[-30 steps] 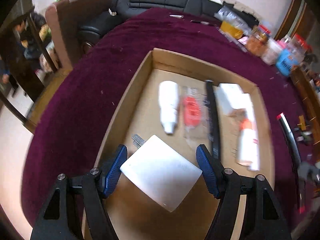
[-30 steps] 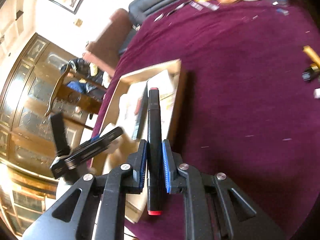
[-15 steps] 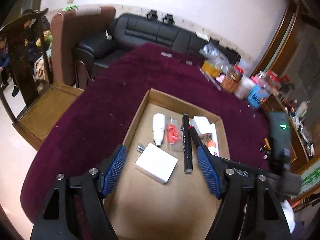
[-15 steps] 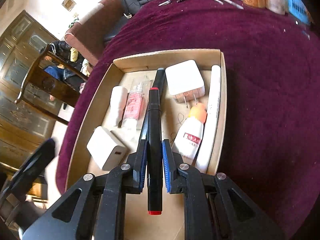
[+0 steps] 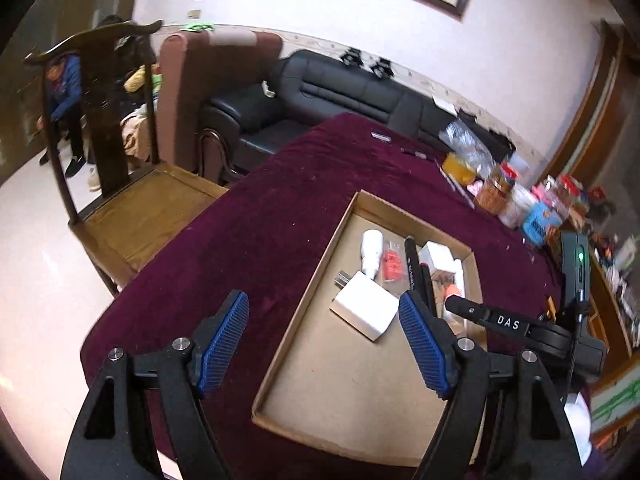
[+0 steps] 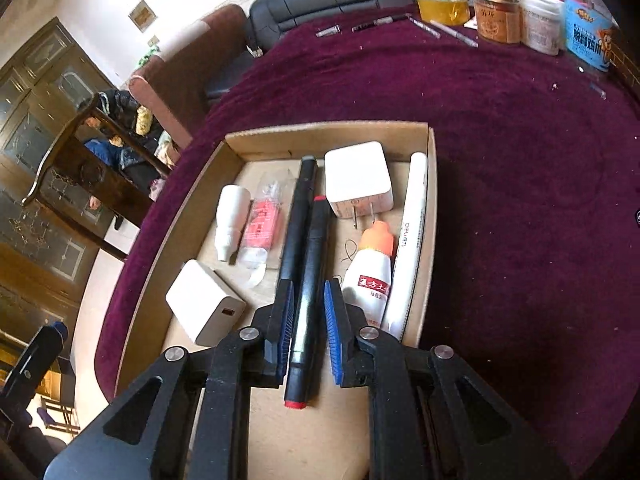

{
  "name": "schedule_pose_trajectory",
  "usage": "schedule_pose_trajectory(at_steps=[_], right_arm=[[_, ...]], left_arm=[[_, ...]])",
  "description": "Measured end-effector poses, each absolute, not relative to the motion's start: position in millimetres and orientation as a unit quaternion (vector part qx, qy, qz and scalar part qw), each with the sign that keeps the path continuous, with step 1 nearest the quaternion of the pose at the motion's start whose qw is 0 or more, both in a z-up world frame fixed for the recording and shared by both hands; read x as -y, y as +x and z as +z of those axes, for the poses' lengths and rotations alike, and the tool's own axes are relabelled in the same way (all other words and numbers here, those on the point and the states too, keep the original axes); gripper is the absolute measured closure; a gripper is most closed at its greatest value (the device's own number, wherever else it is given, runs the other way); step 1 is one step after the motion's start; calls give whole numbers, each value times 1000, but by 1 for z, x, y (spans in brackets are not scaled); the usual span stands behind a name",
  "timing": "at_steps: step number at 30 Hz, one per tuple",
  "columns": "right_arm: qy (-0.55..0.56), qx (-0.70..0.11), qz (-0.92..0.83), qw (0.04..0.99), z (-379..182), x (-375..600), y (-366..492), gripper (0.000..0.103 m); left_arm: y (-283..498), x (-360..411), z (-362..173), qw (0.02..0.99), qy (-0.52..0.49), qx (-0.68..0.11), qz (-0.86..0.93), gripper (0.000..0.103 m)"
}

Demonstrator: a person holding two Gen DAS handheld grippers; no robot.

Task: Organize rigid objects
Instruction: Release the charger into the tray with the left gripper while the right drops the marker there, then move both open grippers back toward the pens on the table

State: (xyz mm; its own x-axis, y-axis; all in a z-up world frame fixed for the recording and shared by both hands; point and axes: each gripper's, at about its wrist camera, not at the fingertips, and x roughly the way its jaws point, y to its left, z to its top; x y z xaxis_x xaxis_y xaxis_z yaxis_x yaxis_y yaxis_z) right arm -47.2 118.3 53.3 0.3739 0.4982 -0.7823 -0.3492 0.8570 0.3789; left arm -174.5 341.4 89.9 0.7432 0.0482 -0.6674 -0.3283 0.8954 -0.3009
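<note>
Black marker (image 6: 310,280) with red end caps lies lengthwise between the blue pads of the right gripper (image 6: 307,320), low over the floor of the cardboard box (image 6: 430,208); the jaws have just eased apart a little, and a thin gap shows on both sides, so whether the pads press it I cannot tell. Just left of it lies a second black marker (image 6: 298,216), parallel and nearly touching. To the right a white bottle with an orange cap (image 6: 370,272) crowds that jaw, with a long white tube (image 6: 410,232) along the box wall. A white charger (image 6: 204,300) sits near left, another (image 6: 357,180) farther back. The left gripper (image 5: 324,344) hangs open and empty above the box's near half, its jaws having just widened. Jars (image 6: 540,24) stand far across the maroon cloth (image 6: 520,160).
</note>
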Motion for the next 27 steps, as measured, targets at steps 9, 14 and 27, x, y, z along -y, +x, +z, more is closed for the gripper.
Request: schedule_pose_trajectory(at_steps=[9, 14, 27], right_arm=[[39, -428, 244, 869, 77, -75, -84, 78], [13, -380, 217, 899, 88, -42, -99, 61], [36, -293, 99, 950, 109, 66, -106, 17]], left_arm=[[-184, -293, 101, 931, -143, -318, 110, 29], [-180, -252, 102, 936, -92, -328, 93, 28], [-177, -158, 101, 934, -4, -355, 39, 28]])
